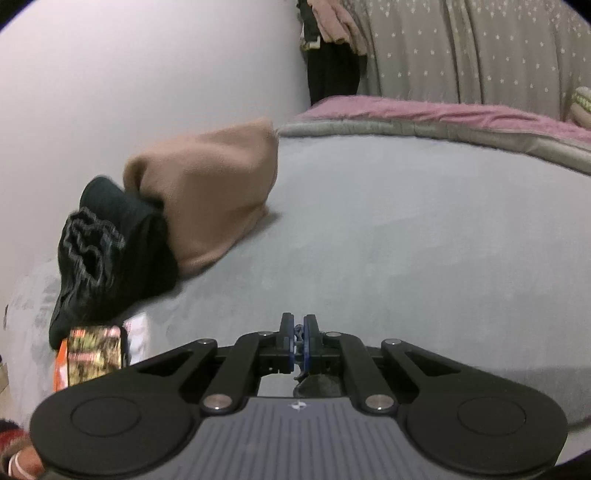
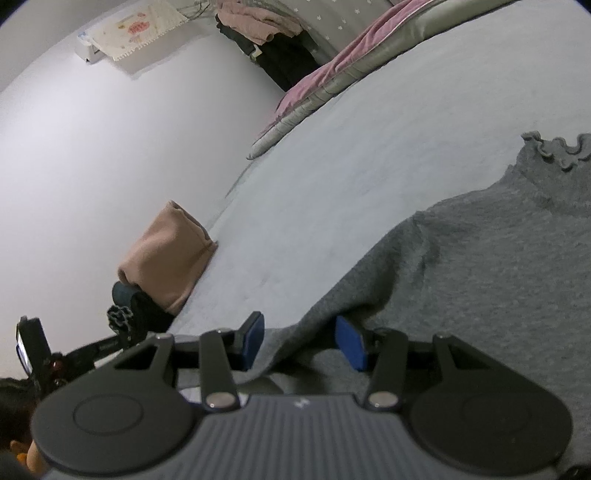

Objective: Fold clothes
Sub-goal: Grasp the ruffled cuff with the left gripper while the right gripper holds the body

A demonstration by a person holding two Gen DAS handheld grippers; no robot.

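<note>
while left gripper [image 1: 299,334] sees bare bed [image 1: 406,229], right view shows grey top [image 2: 480,266].

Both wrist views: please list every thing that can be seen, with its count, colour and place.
grey top: one, grey with a frilled collar, spread on the bed at the right, an edge between the right gripper's fingers
tan garment: one, tan, folded, by the wall at the bed's left edge
black garment: one, black, bunched, touching the tan garment's near side
bed sheet: one, pale grey, covers the bed
quilt: one, pink and grey, at the far end of the bed
hanging clothes: several, pink and black, far corner
curtain: one, grey with small stars, behind the bed
left gripper: one, black, fingers closed
right gripper: one, black, blue pads, fingers apart
</note>
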